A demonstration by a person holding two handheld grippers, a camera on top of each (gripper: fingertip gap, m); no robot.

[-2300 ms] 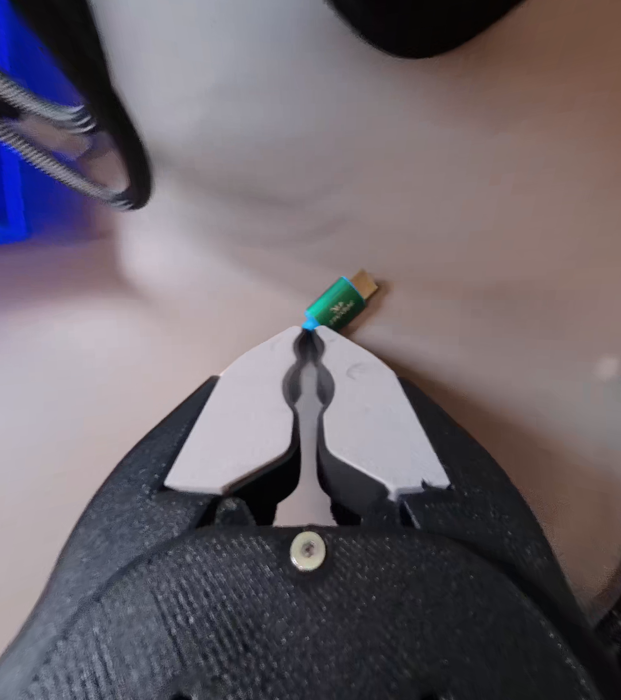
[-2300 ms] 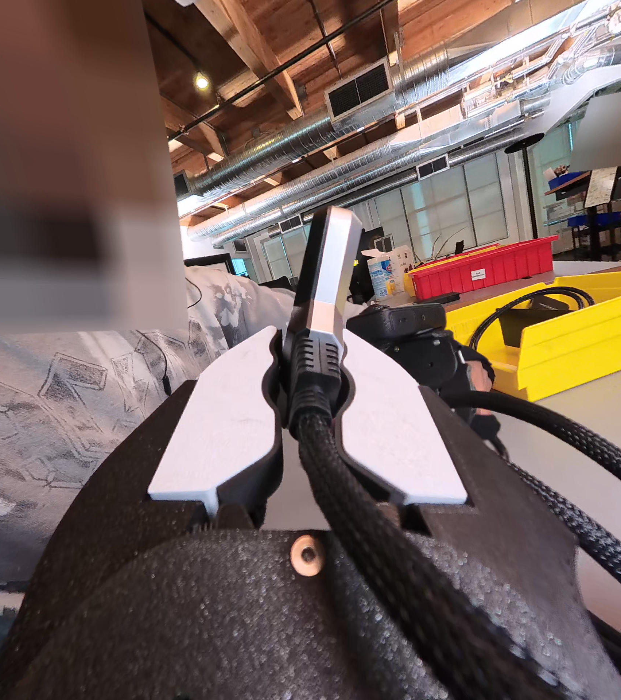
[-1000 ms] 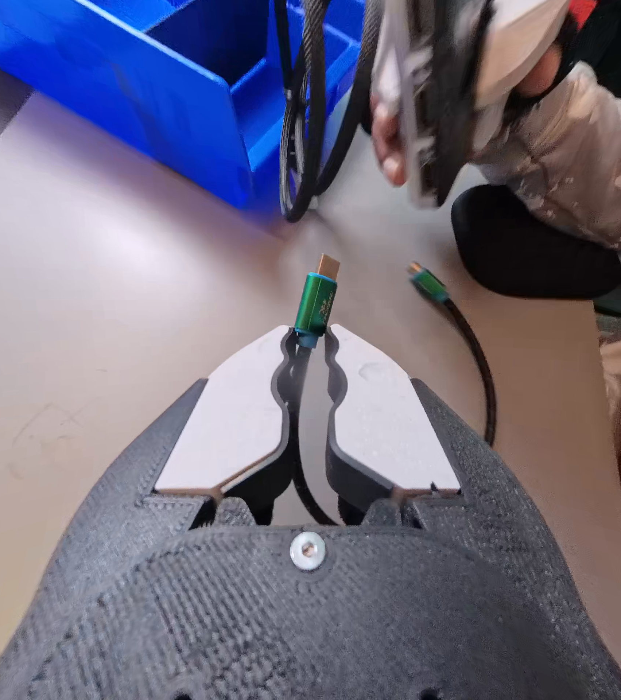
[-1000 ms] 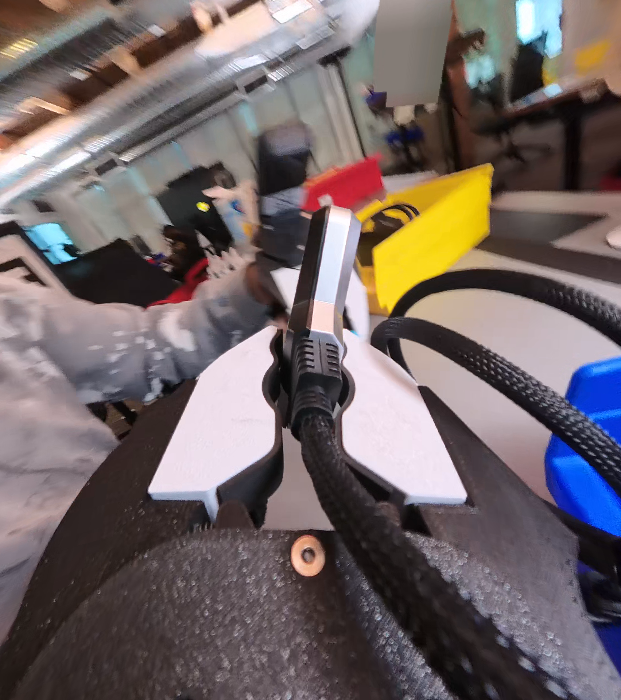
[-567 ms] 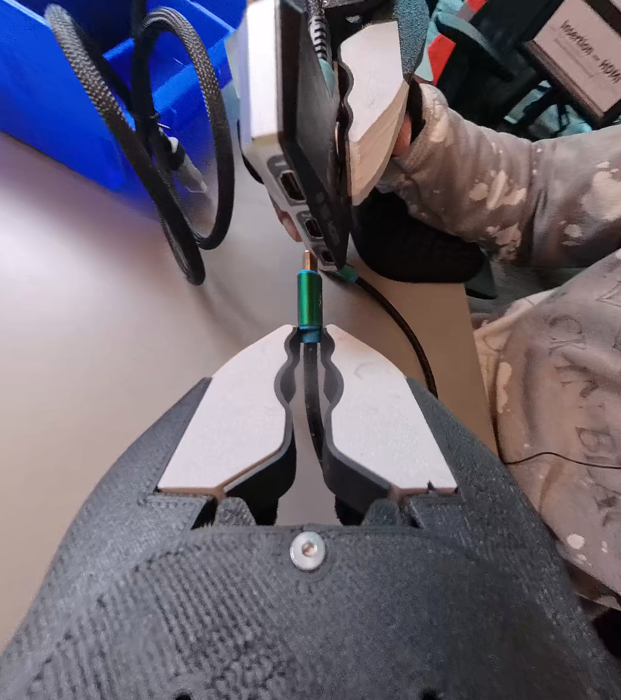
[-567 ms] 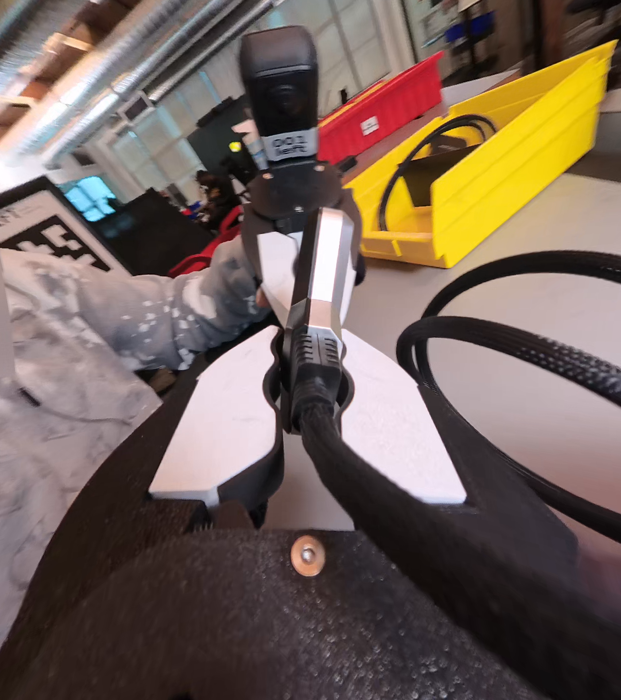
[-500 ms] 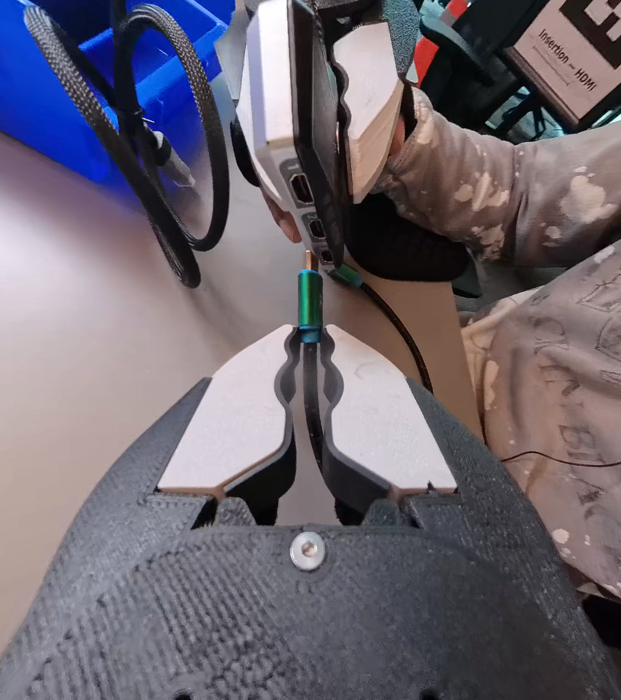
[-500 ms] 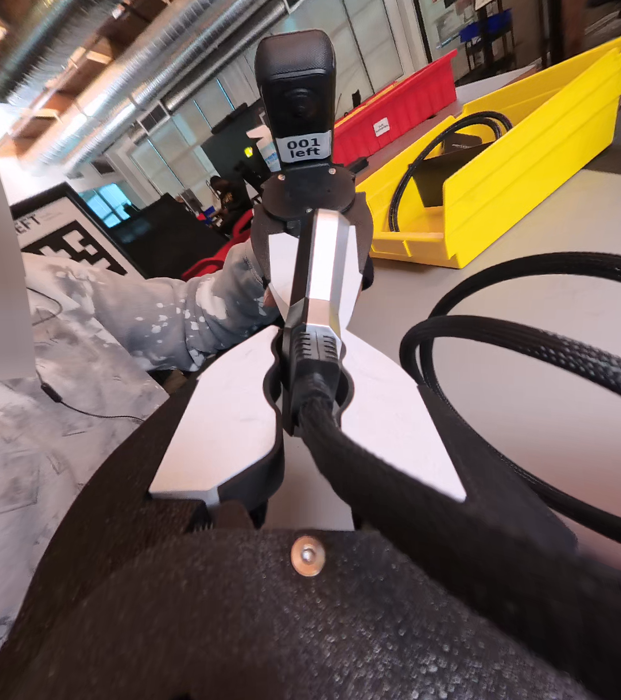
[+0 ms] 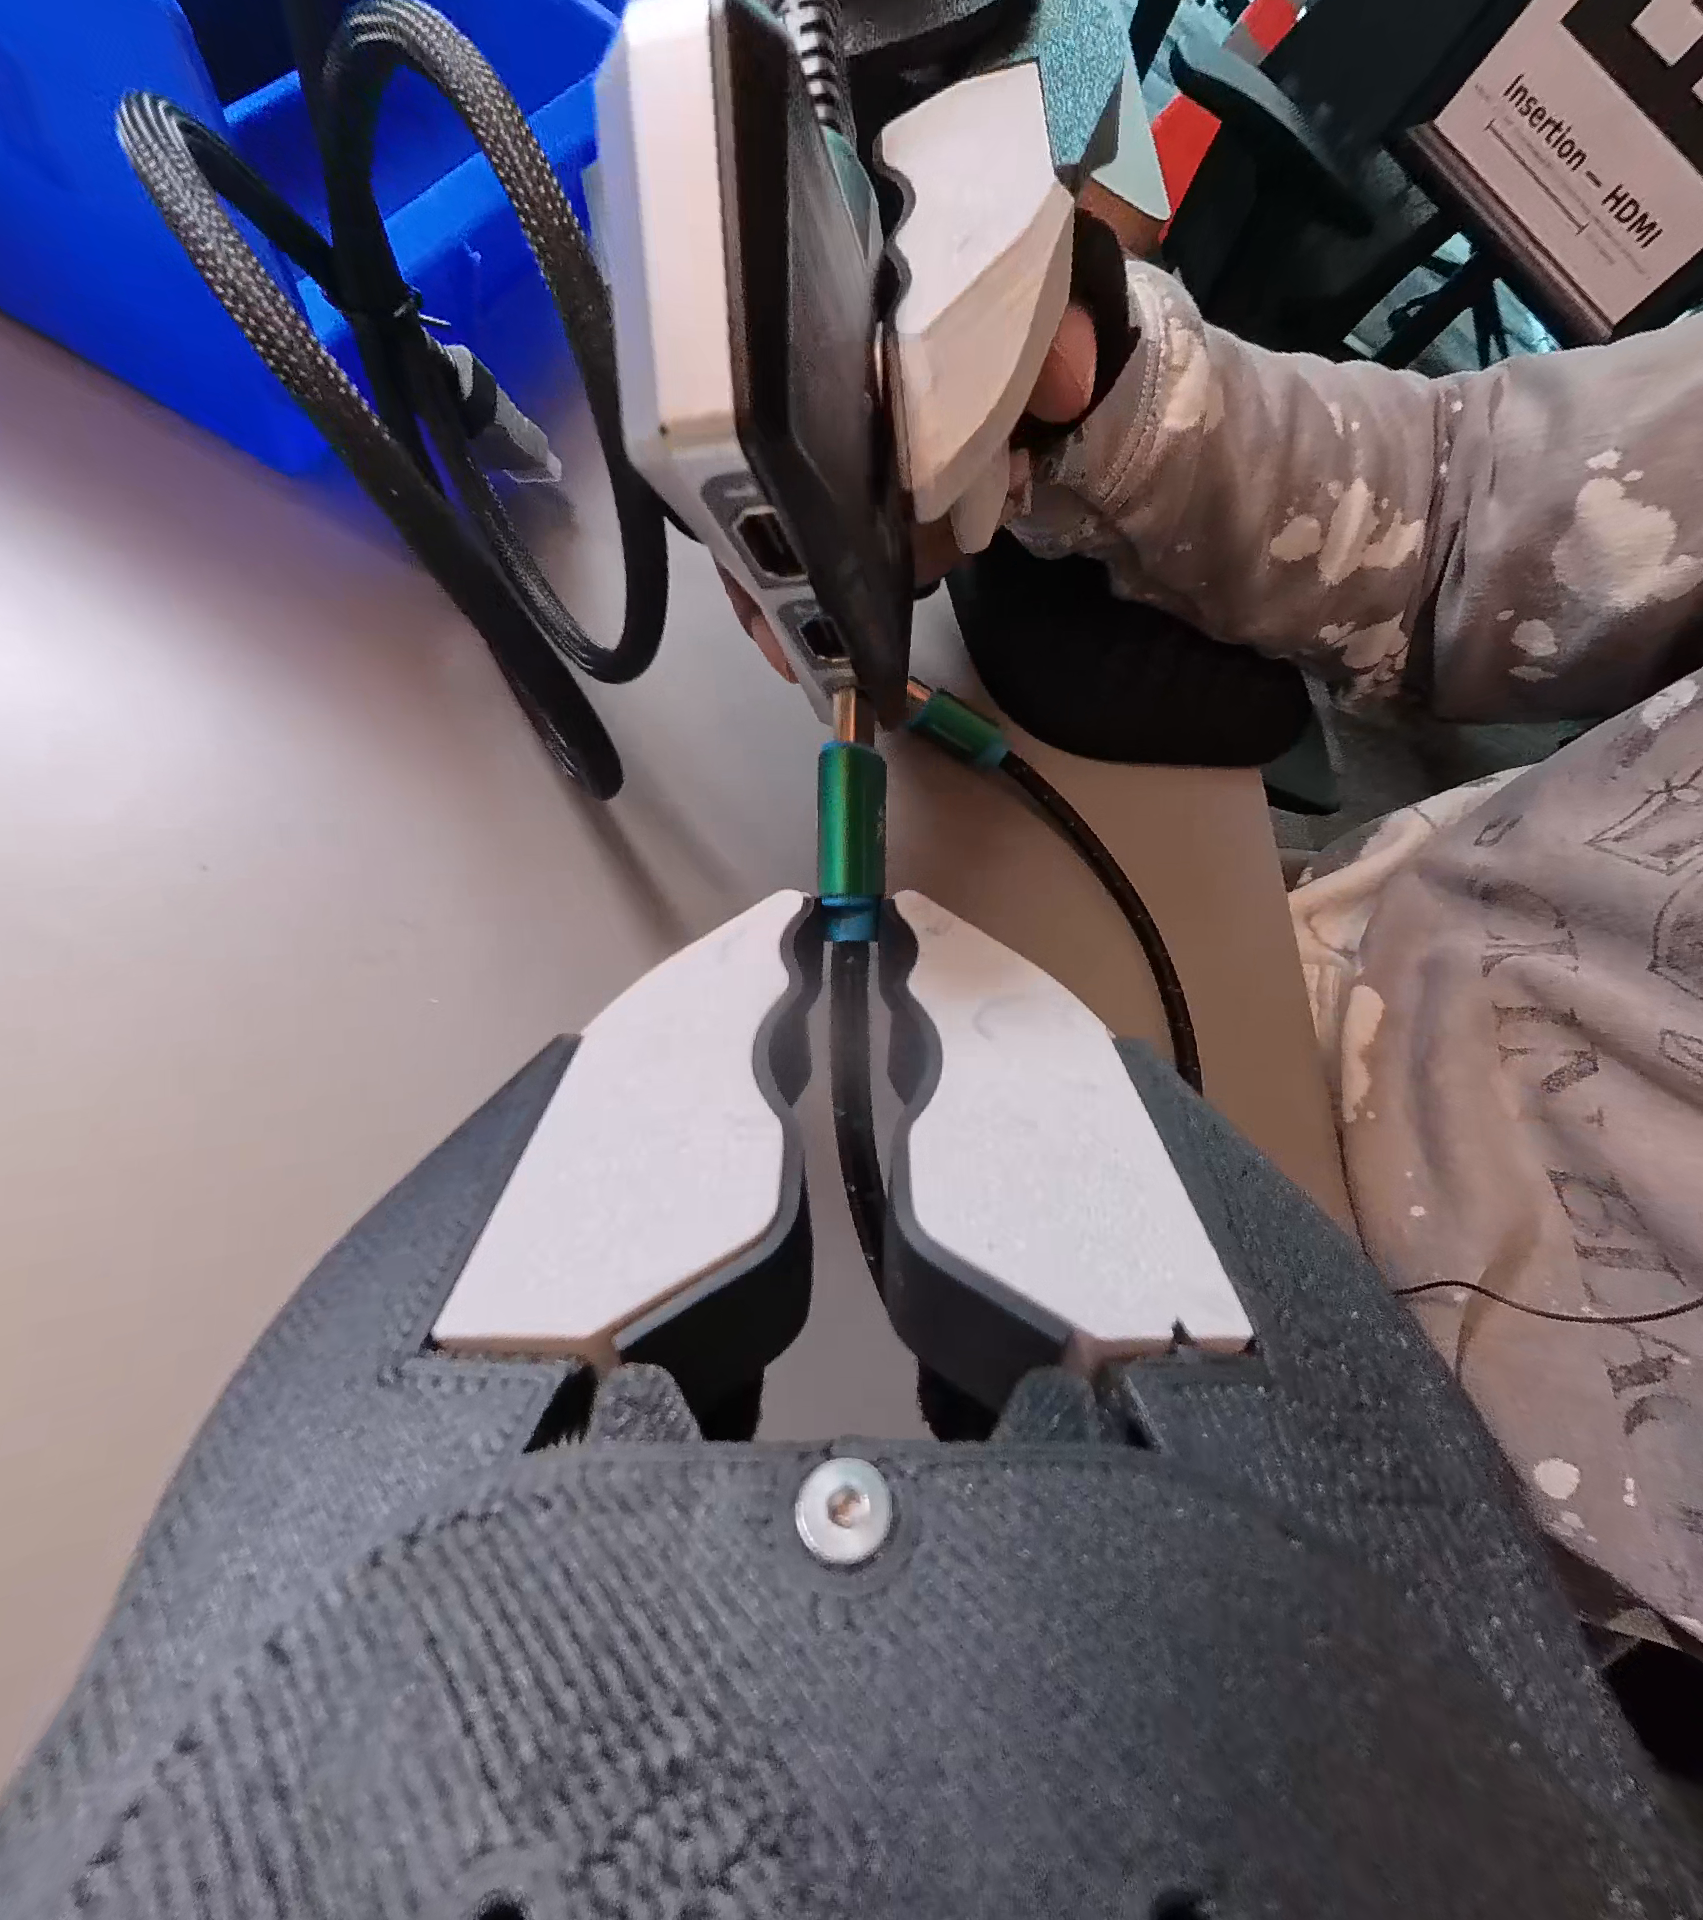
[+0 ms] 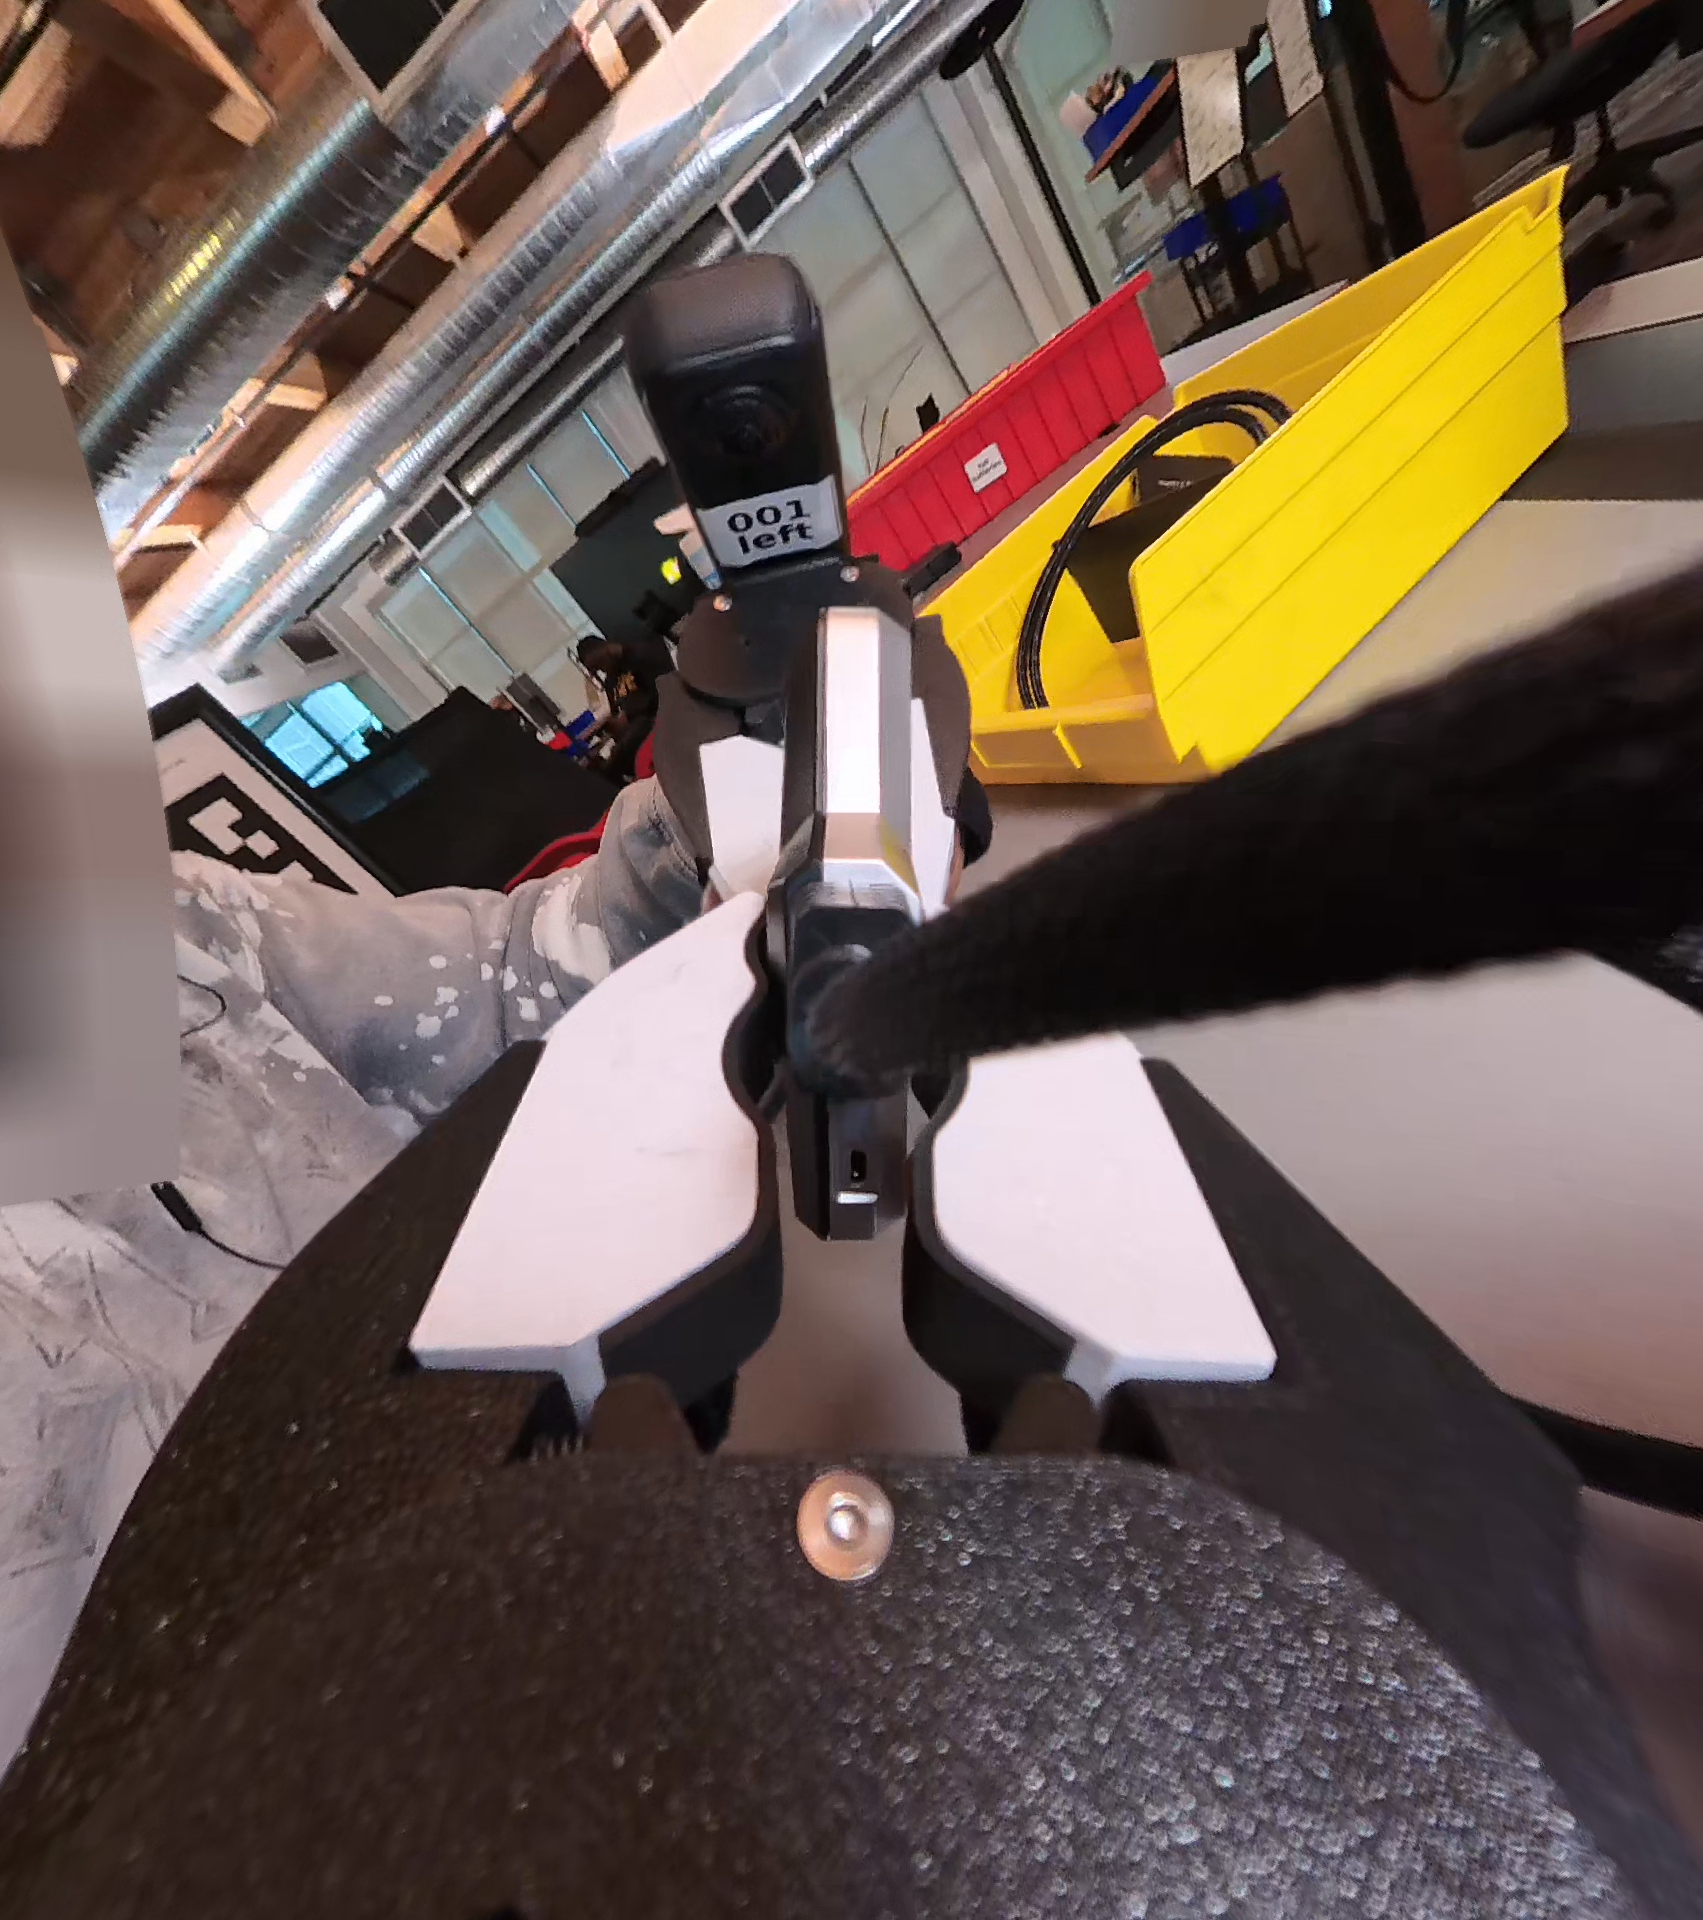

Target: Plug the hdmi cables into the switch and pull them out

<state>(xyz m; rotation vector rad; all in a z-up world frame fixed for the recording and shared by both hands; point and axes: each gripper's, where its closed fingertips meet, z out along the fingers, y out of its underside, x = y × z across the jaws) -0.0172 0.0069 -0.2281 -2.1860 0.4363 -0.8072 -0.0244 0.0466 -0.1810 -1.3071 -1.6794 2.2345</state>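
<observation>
Left gripper (image 9: 849, 914) clamped narrow on the green HDMI plug's (image 9: 849, 821) blue collar, plug jutting straight ahead along the fingers. Right gripper (image 10: 842, 997) grips the switch (image 10: 852, 831) edge-on, thick braided cable (image 10: 1346, 831) trailing off to its right. Switch (image 9: 722, 260) hangs directly ahead of the plug, port row facing down toward it; the gold tip touches the lowest port. Plug axis looks roughly in line with the port; probably a straight push seats it. A second green plug (image 9: 956, 725) lies on the table (image 9: 203, 831) just beside.

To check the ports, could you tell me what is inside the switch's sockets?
On the switch, two sockets look empty. The green HDMI plug in the left hand-held gripper meets the lowest corner; the black edge hides how deep it sits.
</observation>
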